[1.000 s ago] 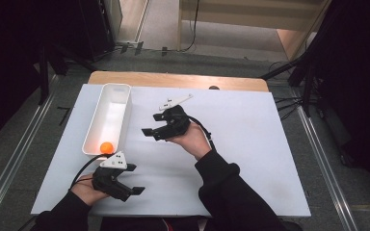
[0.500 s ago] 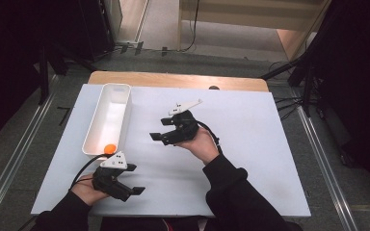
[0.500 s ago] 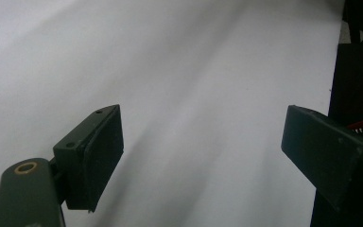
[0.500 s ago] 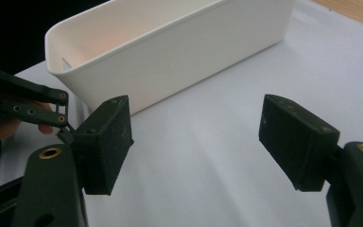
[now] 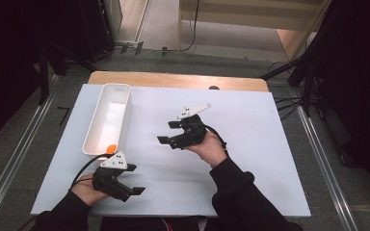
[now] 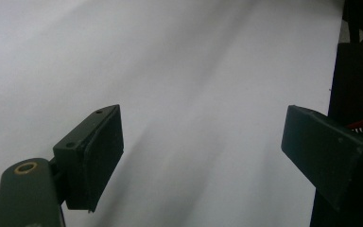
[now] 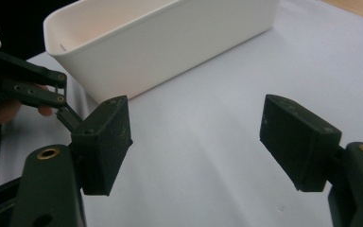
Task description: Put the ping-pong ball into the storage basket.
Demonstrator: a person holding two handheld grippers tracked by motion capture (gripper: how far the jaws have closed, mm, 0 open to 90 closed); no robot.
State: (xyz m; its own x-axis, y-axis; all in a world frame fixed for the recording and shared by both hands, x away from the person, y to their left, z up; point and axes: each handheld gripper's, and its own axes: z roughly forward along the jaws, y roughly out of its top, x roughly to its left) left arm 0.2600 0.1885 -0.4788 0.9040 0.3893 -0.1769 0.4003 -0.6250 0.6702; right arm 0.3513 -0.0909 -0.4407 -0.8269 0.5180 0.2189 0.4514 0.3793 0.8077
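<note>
Right gripper withdrawn from the white bin toward the middle of the tabletop: a second ago it sat close beside the bin's right wall, and it now stands well apart from it, its fingers spread wide with nothing between them. The retreat with bare fingers suggests that the drop into the bin is done and the hand is clearing away. The orange ball, small, round and bright, lies inside the bin at its near end, against the near wall. The bin is a long, white, open-topped trough with rounded corners, empty along the rest of its floor. Left gripper unmoved near the tabletop's front edge, just below the bin; its fingers likewise gape wide over bare white surface.
</note>
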